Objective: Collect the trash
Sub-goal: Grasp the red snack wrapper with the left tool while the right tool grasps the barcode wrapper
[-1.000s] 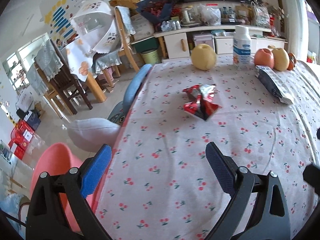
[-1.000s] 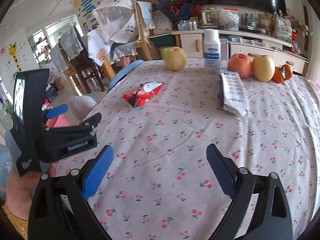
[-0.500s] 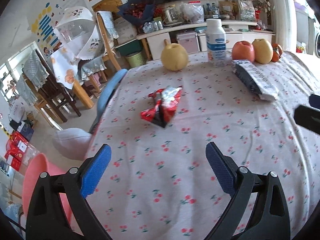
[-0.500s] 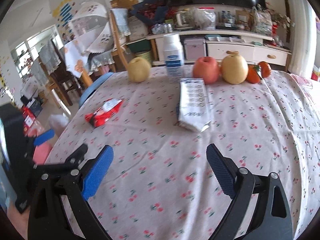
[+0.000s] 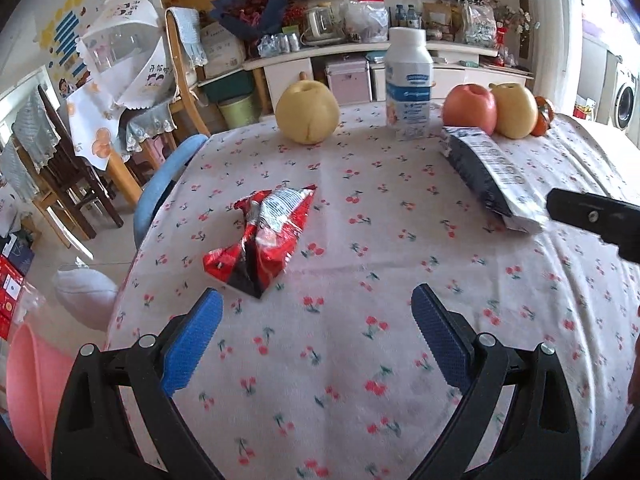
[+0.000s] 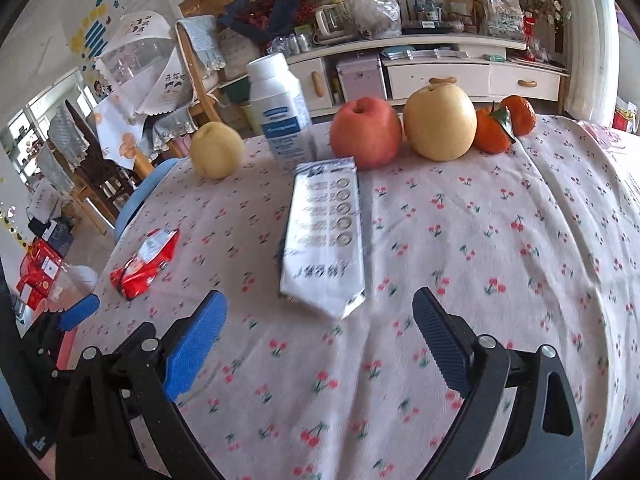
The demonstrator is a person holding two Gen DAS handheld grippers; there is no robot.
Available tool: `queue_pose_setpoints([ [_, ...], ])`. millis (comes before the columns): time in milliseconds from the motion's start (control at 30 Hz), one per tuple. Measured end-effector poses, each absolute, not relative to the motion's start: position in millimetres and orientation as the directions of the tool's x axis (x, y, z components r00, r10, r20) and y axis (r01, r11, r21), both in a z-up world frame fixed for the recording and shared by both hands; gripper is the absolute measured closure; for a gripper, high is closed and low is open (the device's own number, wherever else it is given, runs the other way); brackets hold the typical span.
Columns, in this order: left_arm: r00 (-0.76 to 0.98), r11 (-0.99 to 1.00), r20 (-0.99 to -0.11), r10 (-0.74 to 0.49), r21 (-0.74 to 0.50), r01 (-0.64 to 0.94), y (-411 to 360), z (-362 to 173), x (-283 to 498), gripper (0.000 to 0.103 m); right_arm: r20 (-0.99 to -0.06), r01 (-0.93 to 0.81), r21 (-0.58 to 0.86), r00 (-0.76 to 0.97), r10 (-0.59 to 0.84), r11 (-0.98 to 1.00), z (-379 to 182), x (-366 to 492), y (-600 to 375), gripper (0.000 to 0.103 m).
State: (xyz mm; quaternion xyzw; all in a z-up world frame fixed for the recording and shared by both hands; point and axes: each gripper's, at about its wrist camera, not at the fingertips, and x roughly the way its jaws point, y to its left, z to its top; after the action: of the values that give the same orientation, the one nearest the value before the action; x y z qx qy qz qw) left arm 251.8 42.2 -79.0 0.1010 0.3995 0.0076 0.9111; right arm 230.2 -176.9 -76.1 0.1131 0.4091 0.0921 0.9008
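A: Item one?
B: Red snack wrapper (image 5: 262,236), crumpled foil, glossy, creased to a peak. It lies flat on the cherry-print tablecloth (image 5: 360,360) near the table's left edge, just ahead of the left gripper (image 5: 316,320). Jaws wide apart, holding nothing.

A: Item two?
B: Silver-and-blue pouch (image 6: 322,236), flattened, printed foil, one end pointed. It lies mid-table, just ahead of the right gripper (image 6: 320,324). Jaws likewise spread, empty.

A: Progress?
B: By my reading, none collected; both pieces untouched, both pickups left. No bin identified with certainty.

A: Surroundings?
B: White plastic bottle (image 6: 280,108), upright. Round, smooth fruit at the far edge: pear (image 5: 307,112), red apple (image 6: 366,133), second pear (image 6: 439,122), two tangerines (image 6: 504,124).
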Motion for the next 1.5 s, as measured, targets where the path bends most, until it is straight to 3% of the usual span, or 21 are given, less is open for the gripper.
queue_pose_setpoints([
  [600,0.635,0.993,-0.764,0.112,0.101,-0.054,83.2,-92.5,324.1,0.007,-0.706,-0.091,0.359,0.625,0.335,0.929,-96.3,279.7,-187.4,0.010],
  [933,0.609,0.996,-0.788,0.091,0.061,-0.069,92.6,-101.2,340.1,0.008,-0.705,-0.195,0.278,0.624,0.337,0.941,-96.0,283.8,-159.3,0.010],
  [1000,0.606,0.996,-0.791,0.080,0.048,-0.069,94.8,-101.9,341.9,0.010,-0.702,-0.212,0.265,0.626,0.339,0.941,-95.7,284.6,-155.1,0.010],
  [1100,0.592,0.997,-0.803,0.065,0.031,-0.067,97.1,-104.3,343.8,0.021,-0.705,-0.225,0.256,0.622,0.341,0.940,-97.3,287.7,-150.9,0.010],
  [1500,0.609,0.998,-0.792,0.048,0.022,-0.051,86.0,-101.3,336.4,0.047,-0.726,-0.222,0.256,0.598,0.339,0.941,-100.8,291.8,-150.1,0.039],
])
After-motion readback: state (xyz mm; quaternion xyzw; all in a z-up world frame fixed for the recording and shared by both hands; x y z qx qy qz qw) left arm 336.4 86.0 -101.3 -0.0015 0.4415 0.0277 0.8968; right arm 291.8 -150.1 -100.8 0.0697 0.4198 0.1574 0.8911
